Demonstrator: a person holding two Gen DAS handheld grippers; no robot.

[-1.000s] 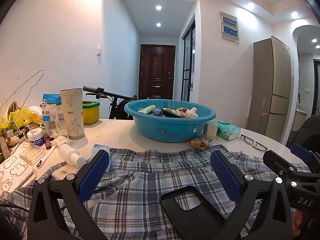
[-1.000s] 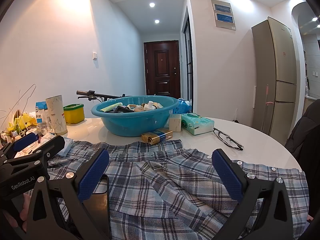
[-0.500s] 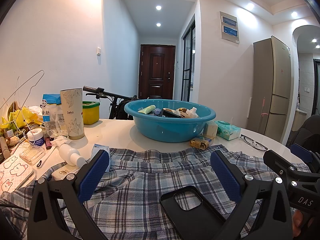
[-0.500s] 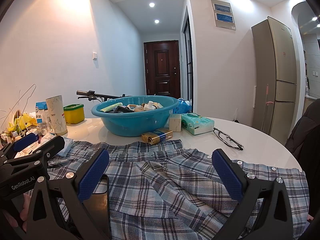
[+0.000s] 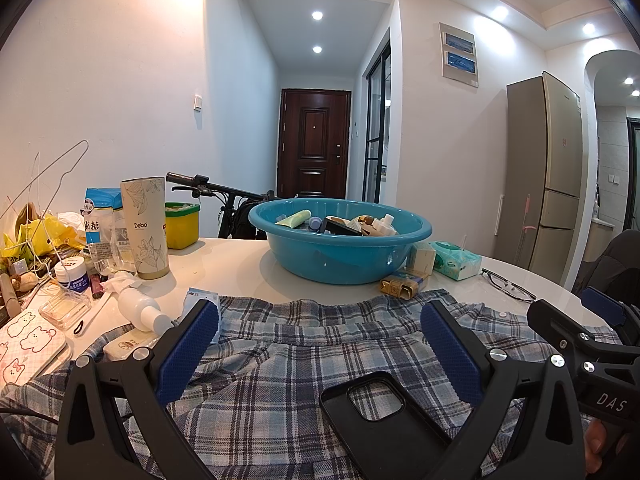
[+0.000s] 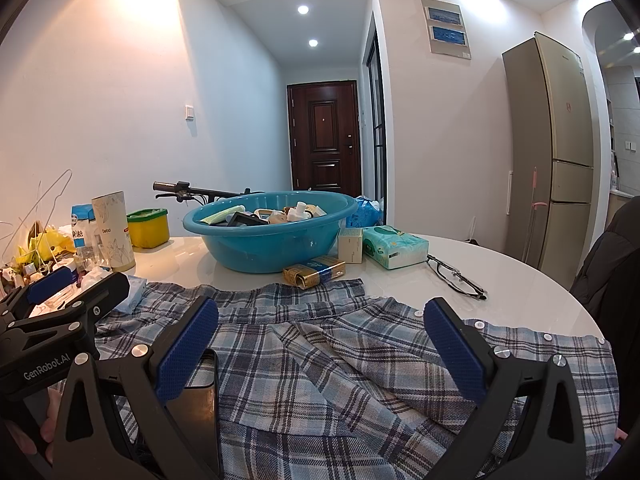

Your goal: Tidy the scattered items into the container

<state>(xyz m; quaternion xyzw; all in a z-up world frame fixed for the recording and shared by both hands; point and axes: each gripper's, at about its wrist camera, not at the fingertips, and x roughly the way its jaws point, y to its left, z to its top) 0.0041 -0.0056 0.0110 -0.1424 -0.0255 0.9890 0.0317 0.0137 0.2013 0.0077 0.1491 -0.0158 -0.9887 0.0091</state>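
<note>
both grippers wide open over the plaid shirt, basin waiting behind

the left gripper (image 5: 320,316) sits low in the frame of its own view with its blue-padded fingers (image 5: 188,348) spread far apart and nothing between them. under it a blue-grey plaid shirt (image 5: 288,344) covers the near part of the white round table (image 5: 228,264). a black phone case (image 5: 384,420) lies flat on the shirt at lower centre-right, just inside the gripper's right finger, camera cut-out facing up.

the right gripper (image 6: 320,320) is likewise released, jaws wide, hovering above the same shirt (image 6: 320,344); the phone case (image 6: 200,408) shows at lower left of that view, partly hidden behind the left-hand finger. the left gripper's black body enters that view from the left edge, and a bit of a hand shows beneath it.

the teal basin (image 5: 340,244) stands in the middle of the frame beyond the shirt, already holding tubes, small bottles and a dark box. touching or just beside its front right lie a gold packet (image 5: 400,286), a small cream box (image 5: 422,258) and a green tissue pack (image 5: 456,260); a pair of glasses (image 5: 506,280) rests further right on bare table.

at the left of the left view are a white bottle (image 5: 140,310) on its side at the shirt's edge, a tall patterned cup (image 5: 146,228), a yellow tub (image 5: 182,224) and a heap of small clutter.
</note>
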